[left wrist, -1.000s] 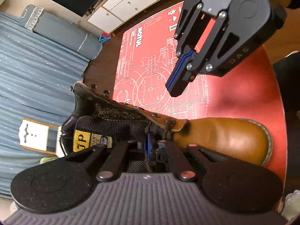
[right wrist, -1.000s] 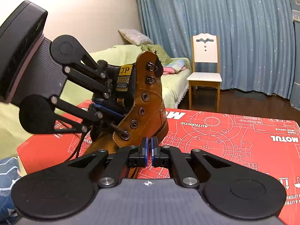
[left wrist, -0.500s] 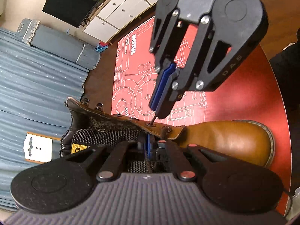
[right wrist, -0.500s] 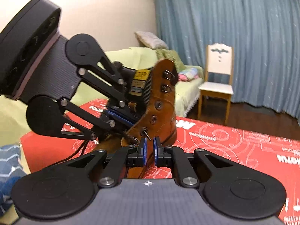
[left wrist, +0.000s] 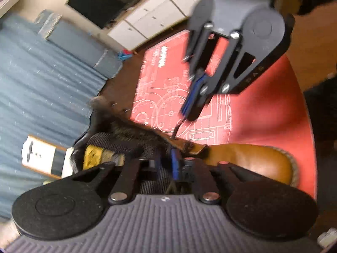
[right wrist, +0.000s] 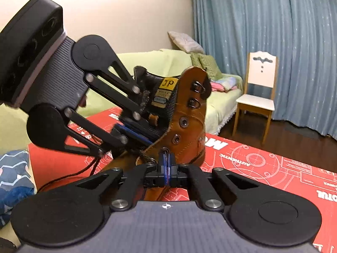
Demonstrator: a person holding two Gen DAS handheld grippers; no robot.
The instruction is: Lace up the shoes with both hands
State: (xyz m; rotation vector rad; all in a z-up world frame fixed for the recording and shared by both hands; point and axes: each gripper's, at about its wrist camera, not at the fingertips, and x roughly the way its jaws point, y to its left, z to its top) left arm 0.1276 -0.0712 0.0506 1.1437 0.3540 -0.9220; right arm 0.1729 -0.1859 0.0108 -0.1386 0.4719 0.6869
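Two grippers work at one brown leather boot (right wrist: 185,126), which stands on a red printed sheet (right wrist: 273,168) covering the surface. In the right wrist view the boot is upright, near the middle, its toe toward the camera and its open shaft toward the far side, with a yellow label on the tongue.

The right gripper (right wrist: 166,162) is at the near side of the boot, at a lower eyelet. Its jaws are shut on the tip of the dark lace (left wrist: 175,129), which comes out of this eyelet; in the left wrist view the thin lace end runs from the eyelet up into the blue pads.

The left gripper (left wrist: 166,164) reaches into the boot opening from the left, over the tongue. Its jaws are opening, with a narrow gap, and I see nothing pressed between the pads, though this view is blurred. A loose part of the lace lies on the sheet at the left of the boot.

A green sofa (right wrist: 221,97), a white chair (right wrist: 259,97) and blue curtains (right wrist: 273,31) are far behind.
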